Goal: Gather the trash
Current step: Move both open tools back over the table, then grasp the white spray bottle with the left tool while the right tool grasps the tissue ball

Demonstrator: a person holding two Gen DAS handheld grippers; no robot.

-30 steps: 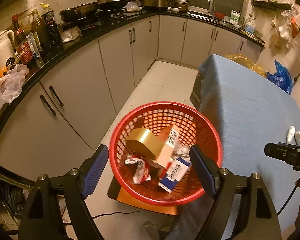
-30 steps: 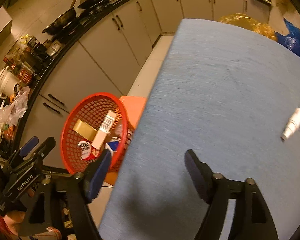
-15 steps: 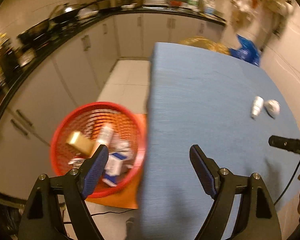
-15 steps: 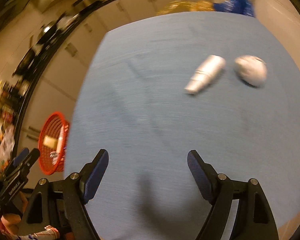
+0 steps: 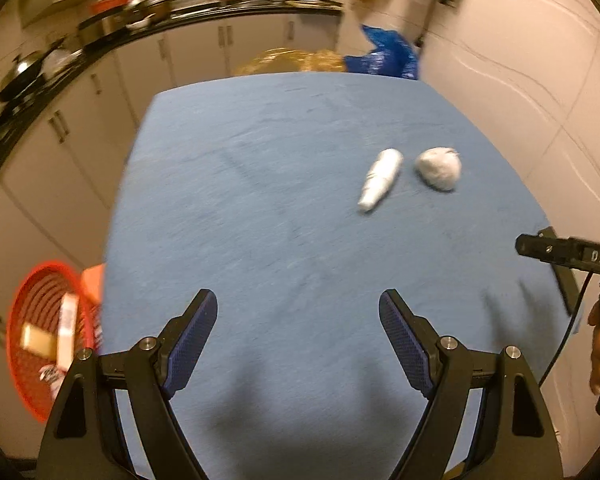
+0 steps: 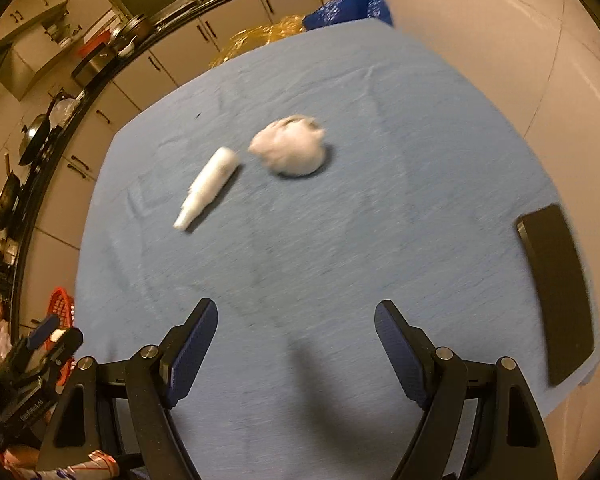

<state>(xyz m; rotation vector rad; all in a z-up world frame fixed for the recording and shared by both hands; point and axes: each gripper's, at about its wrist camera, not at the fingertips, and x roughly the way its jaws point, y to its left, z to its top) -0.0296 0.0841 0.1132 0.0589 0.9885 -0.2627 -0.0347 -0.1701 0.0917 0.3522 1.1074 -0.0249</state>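
1. Both pairs of tongs stand wide with nothing between the pads: the left tongs (image 5: 298,338) and the right tongs (image 6: 296,346) hang above the near part of the blue-covered surface (image 5: 260,208), tipped down at it. I judge this the reach for the next pieces, so open jaws make sense here.
2. Two bits of trash lie on the surface toward its far right corner, well apart from both tongs: a white tapered tube (image 5: 380,180) lying on its side, and just beside it, not clearly touching, a crumpled white wad (image 5: 438,168). They sit side by side, so one pair of tongs could take each.
3. The red basket (image 5: 32,344) stands on the floor off the surface's near left edge, low enough to drop things into. It already holds a tan box and other packets.
4. A flat black slab (image 6: 556,296) lies at the right edge of the surface; whether it counts as trash I cannot tell.
5. Writing: the right tongs' body, seen from the left wrist, shows "DAS". The left tongs' body carries white lettering in the right wrist view, too blurred to read with certainty. The tube's label is unreadable.
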